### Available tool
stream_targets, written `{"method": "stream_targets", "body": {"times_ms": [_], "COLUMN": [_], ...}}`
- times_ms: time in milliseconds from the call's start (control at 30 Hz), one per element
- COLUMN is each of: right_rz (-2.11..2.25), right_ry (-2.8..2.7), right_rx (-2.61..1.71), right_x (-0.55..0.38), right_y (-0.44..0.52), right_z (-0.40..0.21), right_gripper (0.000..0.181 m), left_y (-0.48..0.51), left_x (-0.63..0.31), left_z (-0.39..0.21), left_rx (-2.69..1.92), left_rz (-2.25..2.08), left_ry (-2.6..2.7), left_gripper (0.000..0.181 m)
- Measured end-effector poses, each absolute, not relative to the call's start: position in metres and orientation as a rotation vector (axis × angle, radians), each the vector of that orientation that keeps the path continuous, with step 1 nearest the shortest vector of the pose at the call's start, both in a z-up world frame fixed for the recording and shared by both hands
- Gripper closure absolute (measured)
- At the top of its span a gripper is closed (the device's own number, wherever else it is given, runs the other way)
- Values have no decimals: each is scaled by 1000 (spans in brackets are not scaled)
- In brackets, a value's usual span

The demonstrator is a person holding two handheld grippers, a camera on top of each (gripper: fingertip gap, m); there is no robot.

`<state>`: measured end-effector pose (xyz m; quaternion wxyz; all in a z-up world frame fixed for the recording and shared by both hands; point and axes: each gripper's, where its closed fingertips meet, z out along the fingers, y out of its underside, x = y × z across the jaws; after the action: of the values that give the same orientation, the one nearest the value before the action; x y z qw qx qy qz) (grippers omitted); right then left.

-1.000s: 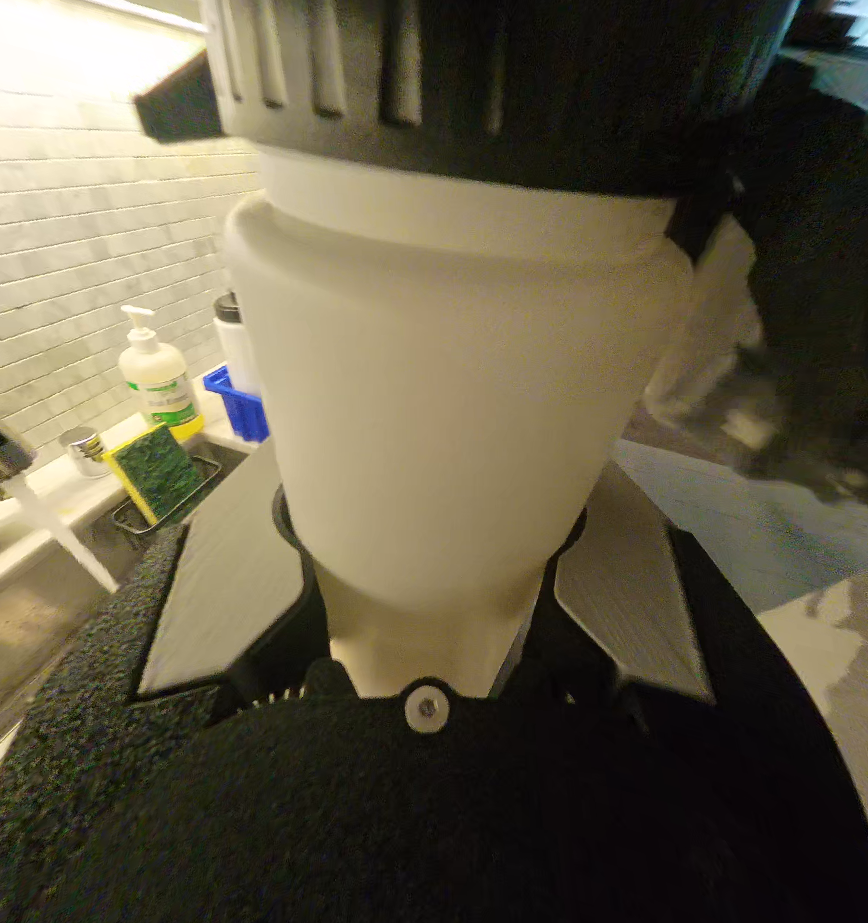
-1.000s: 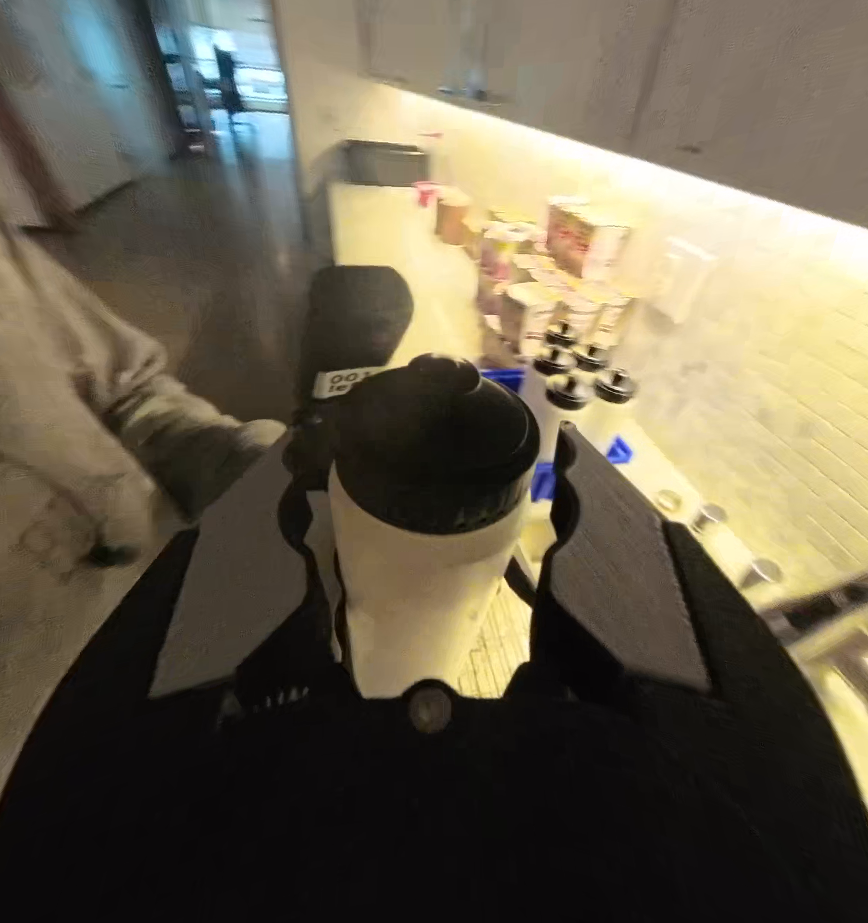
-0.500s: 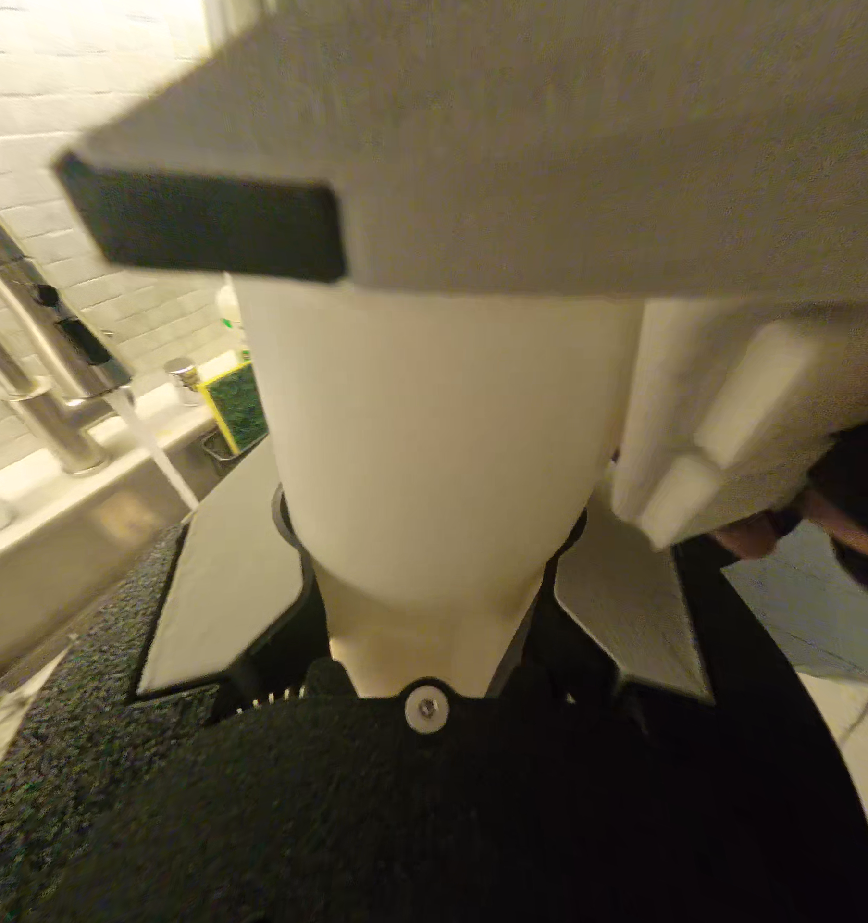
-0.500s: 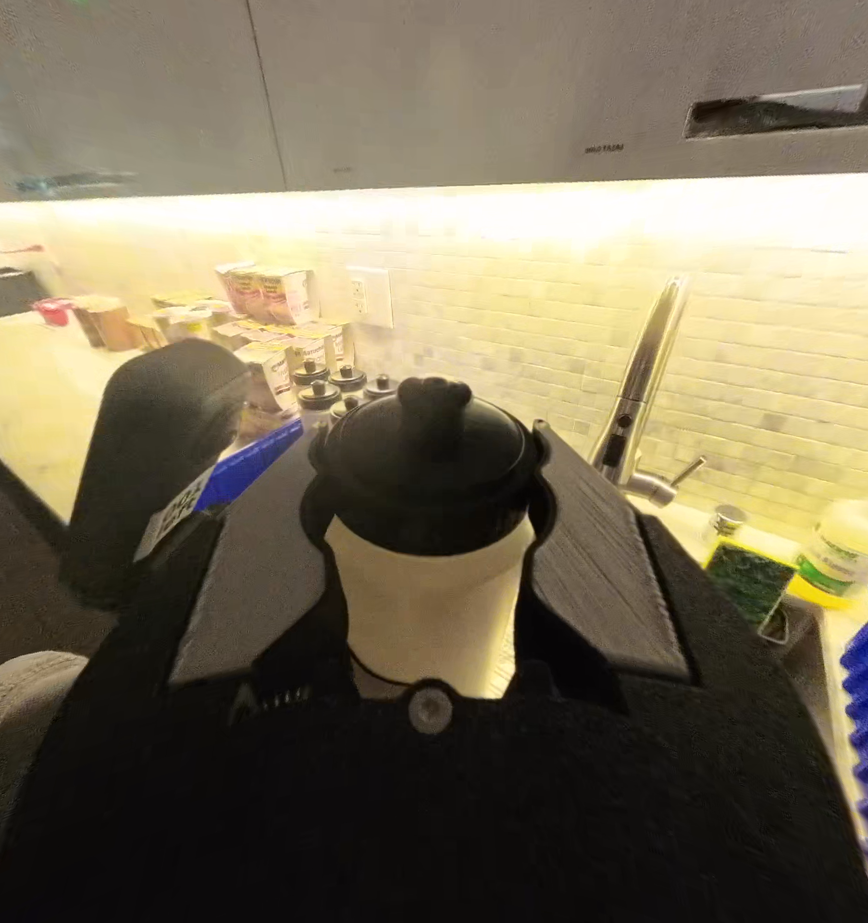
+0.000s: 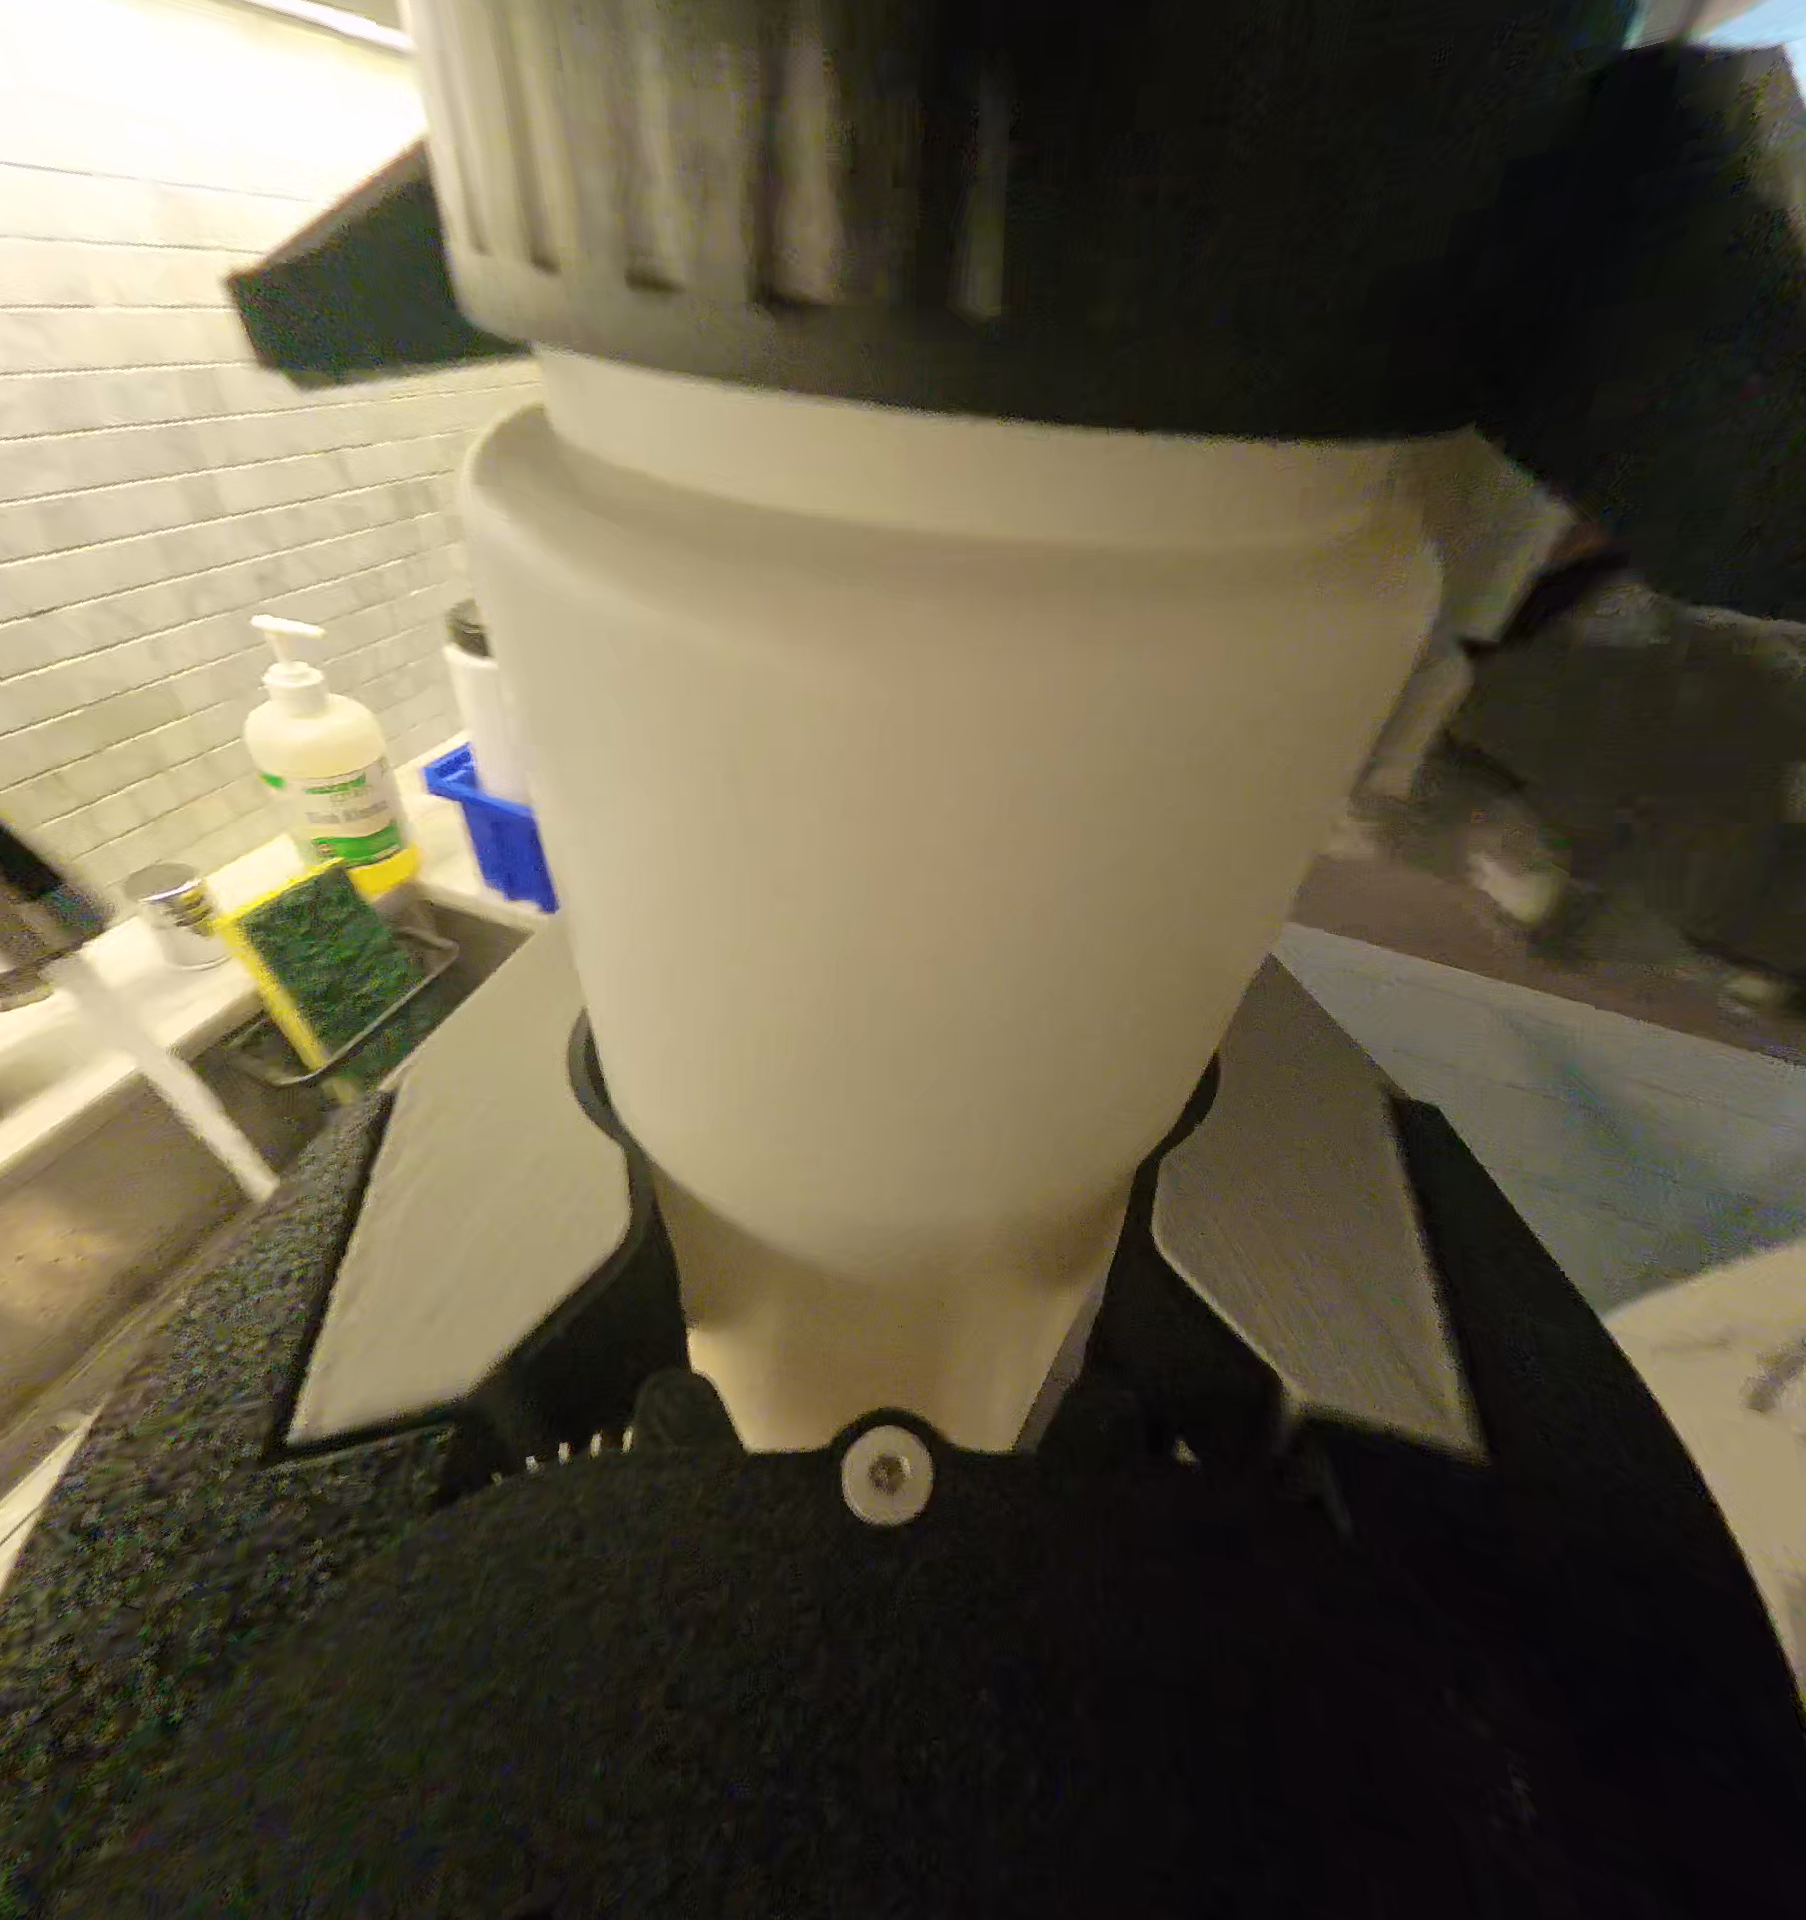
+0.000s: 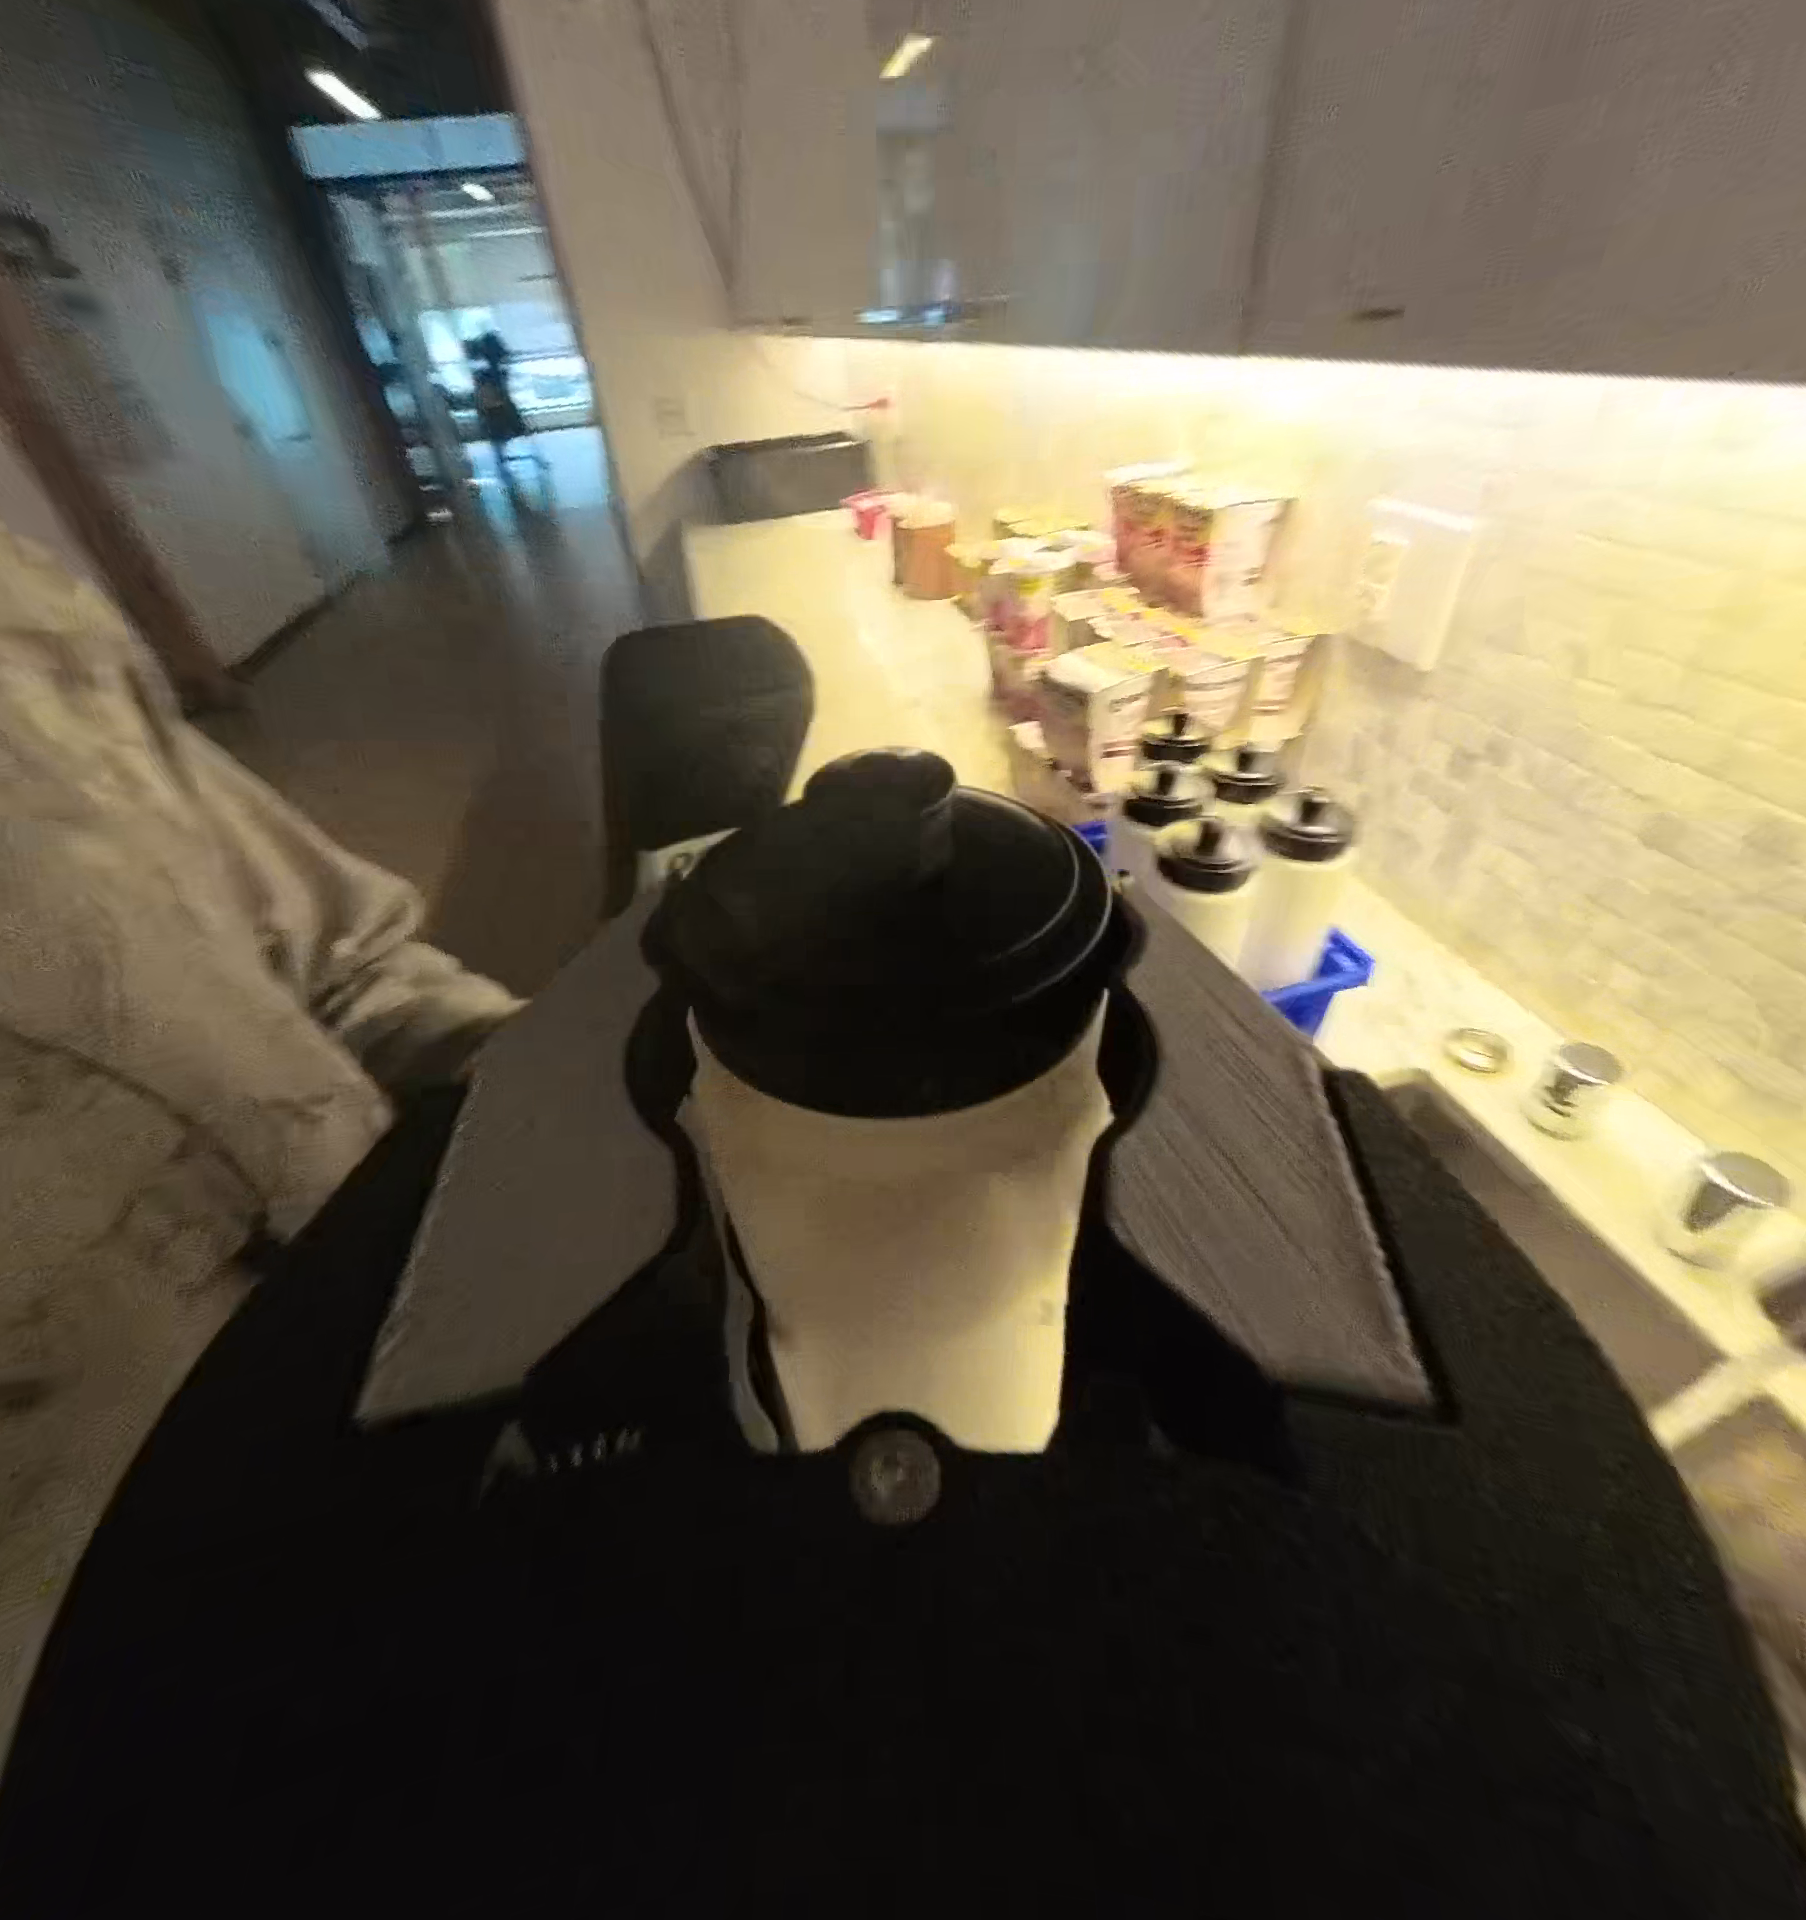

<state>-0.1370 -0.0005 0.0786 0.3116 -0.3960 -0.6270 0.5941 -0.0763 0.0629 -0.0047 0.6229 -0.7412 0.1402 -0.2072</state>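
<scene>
Above the sink edge (image 5: 99, 1174), a white plastic bottle (image 5: 930, 831) with a ribbed black screw cap (image 6: 888, 935) is clamped low on its body by the left tool (image 5: 894, 1164), while the cap is gripped by the right tool (image 6: 894, 1049). Smooth, light, slightly yielding walls are judged slippery; the stiff ribbed cap offers surer purchase. A green-and-yellow sponge (image 5: 333, 961) rests nearby.

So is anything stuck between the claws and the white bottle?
Nothing visible. The left claw presses straight on the white bottle, and the right claw closes right around its black cap.
</scene>
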Motion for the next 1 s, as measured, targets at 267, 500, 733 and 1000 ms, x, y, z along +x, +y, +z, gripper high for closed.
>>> {"method": "stream_targets", "body": {"times_ms": [267, 500, 733, 1000], "right_rz": [989, 1423, 1555, 982], "right_ry": [-1038, -1760, -1635, -1037], "right_rx": [-1341, -936, -1040, -1327], "right_x": [-148, -128, -148, -154], "right_y": [31, 1, 7, 46], "right_z": [66, 88, 88, 59], "right_gripper": [94, 83, 104, 96], "left_y": [73, 60, 63, 86], "left_x": [-102, -82, -87, -104], "left_z": [-25, -15, -8, -34], "left_rx": [-1779, -1741, -1745, -1807], "left_rz": [-321, -490, -500, -440], "left_ry": [241, 379, 358, 288], "left_gripper": [77, 78, 78, 78]}}
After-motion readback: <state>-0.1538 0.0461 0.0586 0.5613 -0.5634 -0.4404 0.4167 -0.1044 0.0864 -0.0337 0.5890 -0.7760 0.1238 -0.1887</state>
